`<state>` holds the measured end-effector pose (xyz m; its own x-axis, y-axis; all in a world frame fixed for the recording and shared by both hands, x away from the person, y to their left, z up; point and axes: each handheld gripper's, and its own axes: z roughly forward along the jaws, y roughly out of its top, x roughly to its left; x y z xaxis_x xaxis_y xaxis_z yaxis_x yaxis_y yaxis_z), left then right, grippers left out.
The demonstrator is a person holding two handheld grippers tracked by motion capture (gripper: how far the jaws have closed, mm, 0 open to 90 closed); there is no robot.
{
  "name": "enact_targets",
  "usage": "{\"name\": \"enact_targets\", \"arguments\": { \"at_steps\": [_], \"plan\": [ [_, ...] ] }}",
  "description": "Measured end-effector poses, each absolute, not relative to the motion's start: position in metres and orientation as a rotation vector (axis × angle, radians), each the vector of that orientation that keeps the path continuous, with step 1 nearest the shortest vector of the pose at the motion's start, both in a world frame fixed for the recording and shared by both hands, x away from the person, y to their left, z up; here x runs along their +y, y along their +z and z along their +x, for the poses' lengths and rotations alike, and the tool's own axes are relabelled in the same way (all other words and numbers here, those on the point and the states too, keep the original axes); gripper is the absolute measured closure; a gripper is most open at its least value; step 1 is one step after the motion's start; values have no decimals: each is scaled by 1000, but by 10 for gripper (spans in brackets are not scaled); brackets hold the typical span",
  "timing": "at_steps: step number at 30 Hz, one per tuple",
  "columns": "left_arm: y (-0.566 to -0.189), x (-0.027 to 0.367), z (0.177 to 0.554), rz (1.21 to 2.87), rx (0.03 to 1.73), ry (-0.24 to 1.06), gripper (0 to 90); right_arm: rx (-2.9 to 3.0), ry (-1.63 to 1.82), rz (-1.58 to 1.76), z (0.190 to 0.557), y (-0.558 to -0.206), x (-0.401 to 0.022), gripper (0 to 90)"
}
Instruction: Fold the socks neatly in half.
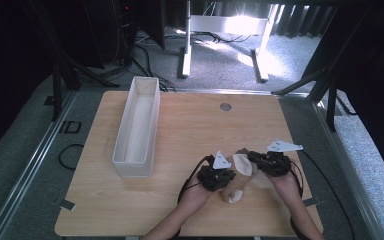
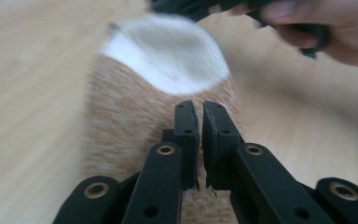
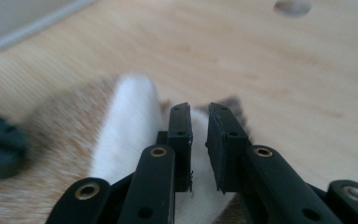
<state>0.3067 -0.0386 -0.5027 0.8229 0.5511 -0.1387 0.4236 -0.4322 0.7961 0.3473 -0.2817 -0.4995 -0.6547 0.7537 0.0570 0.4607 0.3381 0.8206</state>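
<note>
Here the white bin (image 1: 137, 131) holds a pale liner; sock (image 1: 238, 176) outside.

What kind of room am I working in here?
Probably a lab or recording workspace, not a home: a bare wooden table stands on grey carpet, with cables trailing across the floor and dark stand legs around it. A white bin sits on the table.

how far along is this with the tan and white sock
Done: nothing sits in the long white fabric bin so far. In hand: the tan sock with white toe and heel lies on the wooden table between the left gripper and right gripper, apparently being folded. Left: probably finishing that and binning it.
</note>
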Motion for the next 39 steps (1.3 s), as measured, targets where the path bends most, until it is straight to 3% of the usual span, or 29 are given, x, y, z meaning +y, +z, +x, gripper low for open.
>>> {"name": "enact_targets", "arguments": {
  "at_steps": [4, 15, 39],
  "plan": [
    [-503, -35, 311, 2092, 735, 185, 900, 2278, 1290, 1040, 330, -483, -277, 894],
    [-519, -39, 310, 2115, 747, 208, 900, 2373, 1149, 1071, 322, -527, -264, 897],
    [-521, -44, 297, 2113, 754, 206, 900, 2406, 1153, 1035, 344, -528, -241, 899]
  ]
}}
